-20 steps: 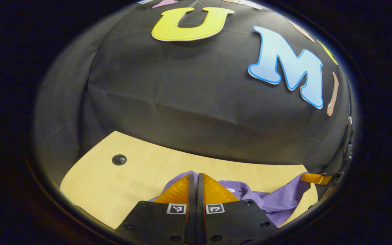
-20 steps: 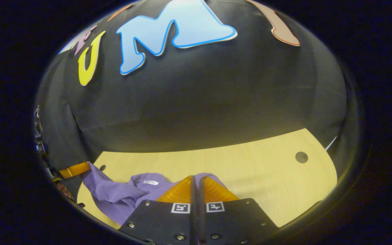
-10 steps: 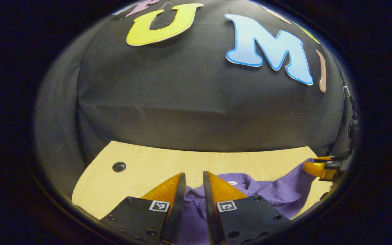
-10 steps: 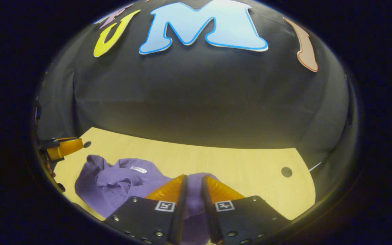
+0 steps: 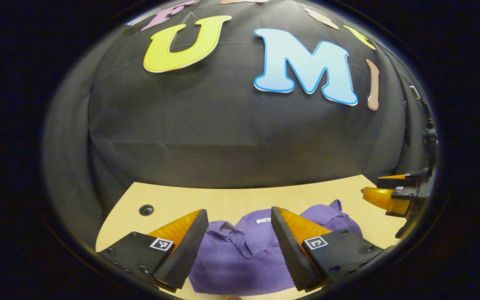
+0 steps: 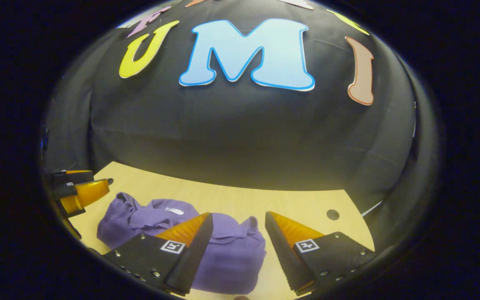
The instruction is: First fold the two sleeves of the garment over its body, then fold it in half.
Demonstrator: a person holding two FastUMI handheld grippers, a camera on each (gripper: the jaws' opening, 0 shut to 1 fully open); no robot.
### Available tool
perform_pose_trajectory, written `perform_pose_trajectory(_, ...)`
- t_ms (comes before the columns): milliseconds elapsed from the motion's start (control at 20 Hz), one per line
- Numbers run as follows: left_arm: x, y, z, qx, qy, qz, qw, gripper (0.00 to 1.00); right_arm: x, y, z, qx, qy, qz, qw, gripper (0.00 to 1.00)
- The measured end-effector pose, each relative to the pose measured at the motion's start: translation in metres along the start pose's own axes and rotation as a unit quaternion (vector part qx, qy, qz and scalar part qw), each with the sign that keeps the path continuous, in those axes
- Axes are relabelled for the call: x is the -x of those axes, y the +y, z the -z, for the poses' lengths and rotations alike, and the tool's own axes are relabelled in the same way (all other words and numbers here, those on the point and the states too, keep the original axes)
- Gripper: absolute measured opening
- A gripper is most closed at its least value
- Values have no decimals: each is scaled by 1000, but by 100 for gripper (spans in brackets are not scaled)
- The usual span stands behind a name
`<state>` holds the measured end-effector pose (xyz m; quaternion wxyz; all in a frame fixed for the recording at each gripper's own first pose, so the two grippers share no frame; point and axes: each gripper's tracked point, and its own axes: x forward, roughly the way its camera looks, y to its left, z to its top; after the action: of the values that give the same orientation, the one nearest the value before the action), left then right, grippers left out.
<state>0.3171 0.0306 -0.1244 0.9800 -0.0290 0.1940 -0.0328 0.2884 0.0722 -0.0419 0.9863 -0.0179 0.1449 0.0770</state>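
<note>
The purple garment (image 5: pixel 240 254) lies in a compact bundle on the pale wooden table (image 5: pixel 231 202), toward the table's near edge, its collar and small white neck label (image 5: pixel 263 220) turned up on the far side of the heap. The left gripper (image 5: pixel 236 246) hangs above it with its fingers spread wide and nothing between them; the cloth shows through the gap but neither finger touches it. The right gripper (image 6: pixel 236 250) is just as widely parted and just as empty, poised over the right end of the bundle, where the fabric's edge (image 6: pixel 261 250) rolls down onto bare wood. Each tool also appears at the edge of the other's view, the two standing well apart on either side of the garment, which suits a two-handed fold with one corner taken by each. Spread fingers over a doubled-up body suggest the fold in half is done and the cloth let go, so the task looks finished or nearly so, though the bundle is rumpled and I cannot tell where the sleeves lie. A round cable hole (image 6: pixel 332 215) in the table sits to the far right, well clear of the cloth.
</note>
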Motion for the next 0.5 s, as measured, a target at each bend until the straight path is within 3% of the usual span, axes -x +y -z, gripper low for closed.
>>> perform_pose_trajectory(450, 104, -6, -17, -30, -60, 32, 997, 95, 112, 28, -10, -11, -51, 24, 998, 80)
perform_pose_trajectory(500, 117, -8, -18, -38, -67, 34, 996, 100, 125, 32, -9, -15, -58, 27, 998, 80)
